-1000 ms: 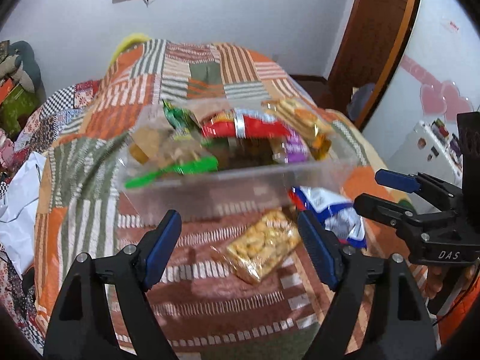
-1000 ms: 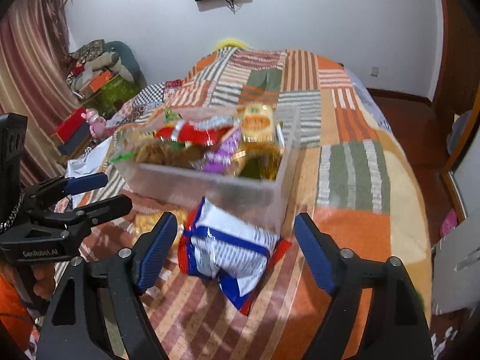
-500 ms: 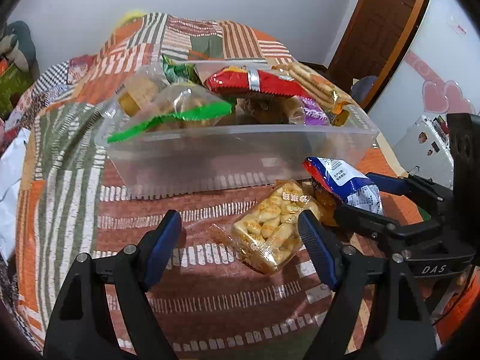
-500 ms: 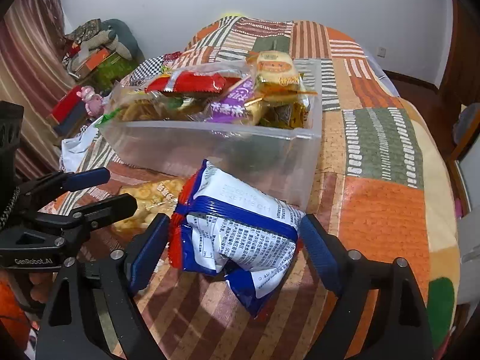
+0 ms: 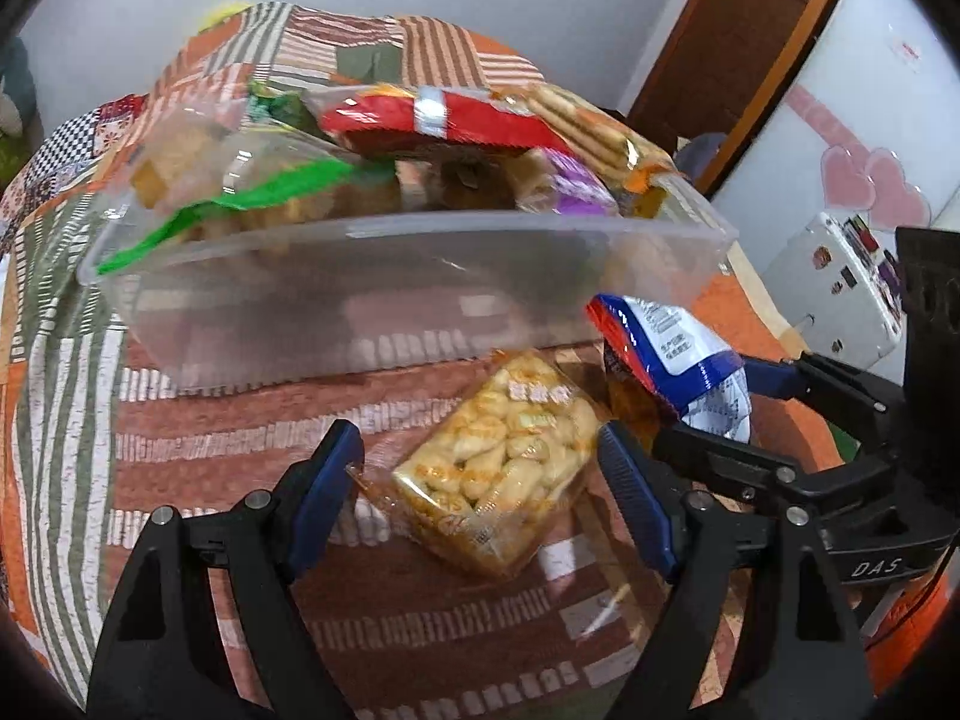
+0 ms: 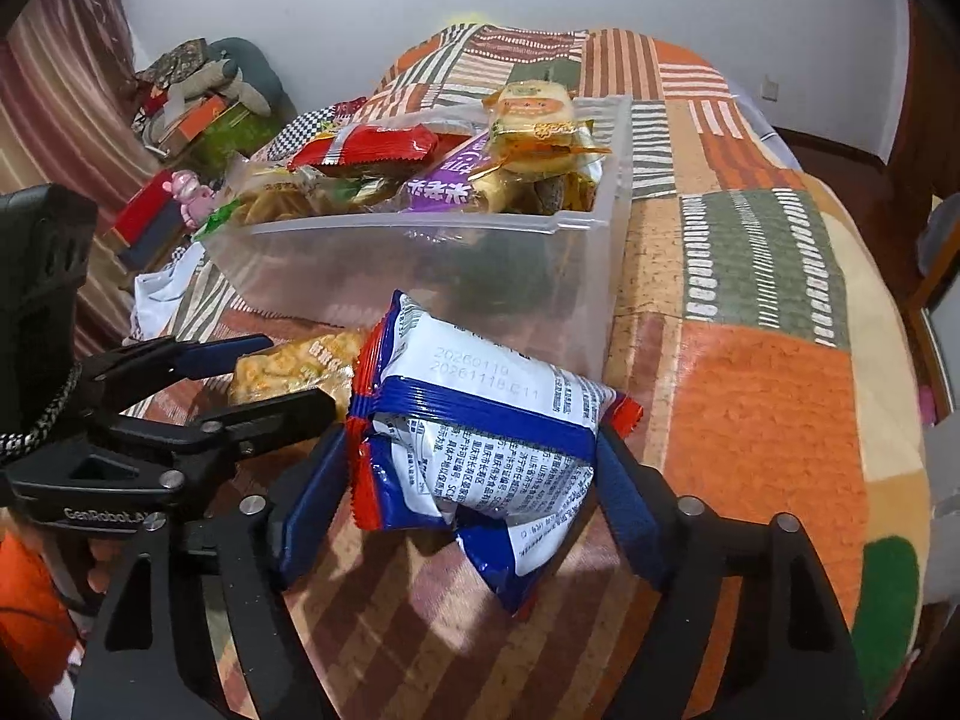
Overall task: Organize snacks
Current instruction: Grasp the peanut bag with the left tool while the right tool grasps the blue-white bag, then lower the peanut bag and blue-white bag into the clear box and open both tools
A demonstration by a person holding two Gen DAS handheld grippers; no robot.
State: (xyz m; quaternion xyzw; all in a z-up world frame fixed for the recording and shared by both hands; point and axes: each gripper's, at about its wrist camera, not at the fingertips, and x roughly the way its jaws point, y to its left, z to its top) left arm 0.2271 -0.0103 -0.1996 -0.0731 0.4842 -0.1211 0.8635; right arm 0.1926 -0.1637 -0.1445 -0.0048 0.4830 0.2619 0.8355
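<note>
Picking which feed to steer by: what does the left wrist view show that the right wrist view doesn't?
Left wrist only: the wooden door and pink heart decals.

Right wrist only: the striped curtain and printed back of the blue-and-white snack packet, with the closing right gripper around it.

Both: the clear snack bin, the yellow cracker packet and both grippers.

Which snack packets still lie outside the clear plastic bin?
Two: the clear packet of golden puffs between the left gripper's fingers, and the blue-and-white foil packet between the right gripper's closing fingers.
</note>
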